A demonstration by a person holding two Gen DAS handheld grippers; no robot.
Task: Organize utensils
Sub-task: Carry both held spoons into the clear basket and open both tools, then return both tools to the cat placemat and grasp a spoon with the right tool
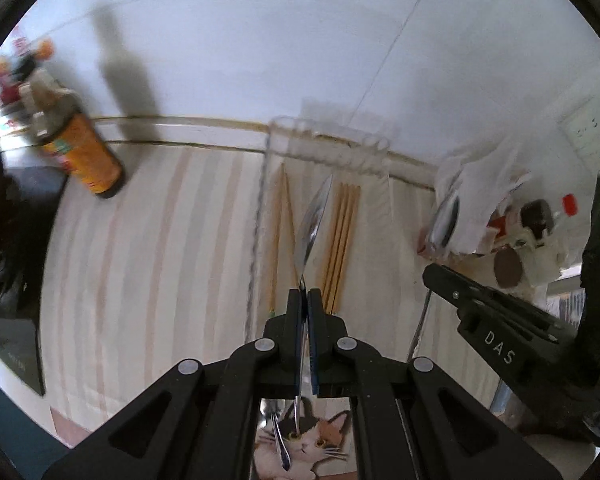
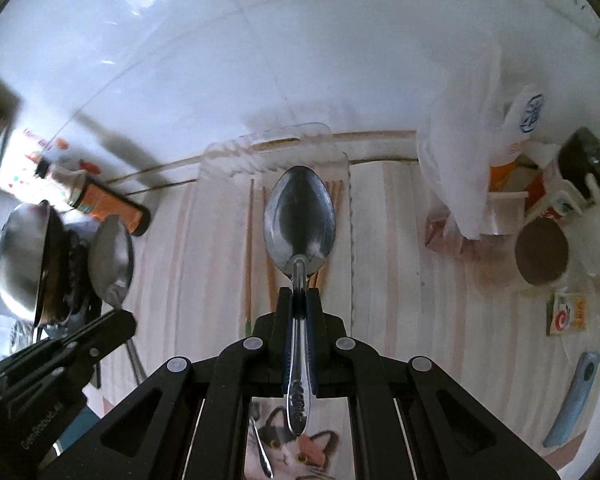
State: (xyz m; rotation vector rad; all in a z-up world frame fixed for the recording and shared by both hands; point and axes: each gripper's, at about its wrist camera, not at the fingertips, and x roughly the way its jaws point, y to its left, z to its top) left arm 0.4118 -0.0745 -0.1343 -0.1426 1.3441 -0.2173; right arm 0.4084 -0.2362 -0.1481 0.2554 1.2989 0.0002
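A: What's the biggest thing in view?

B: The counter [image 1: 148, 240], under a pale striped cloth. On it, against the wall, lies a clear plastic tray [image 1: 262, 200] with wooden chopsticks [image 1: 342, 240] lying lengthwise in it.

A: And around the tray?

B: To the left there's an orange-labelled bottle [image 1: 90, 152] leaning, and in the right wrist view a metal pot [image 2: 22, 256] further left. To the right sits a white plastic bag [image 2: 466, 168] and a brown round lid [image 2: 542, 254]. A cat-print mat [image 2: 296, 452] lies nearest the cameras, with another utensil resting on it.

A: What is the left hand-held gripper [image 1: 305, 294] doing?

B: Its fingers are pressed nearly together on the handle of a steel spoon [image 1: 312, 224], which it holds edge-on above the tray, bowl pointing toward the wall.

A: And the right hand-held gripper [image 2: 299, 292]?

B: Same story: fingers closed tight around the neck of a second spoon [image 2: 299, 216], bowl facing the camera, over the tray and its chopsticks. The embossed handle runs back between the fingers.

A: Are the two close?

B: Side by side; each shows in the other's view.
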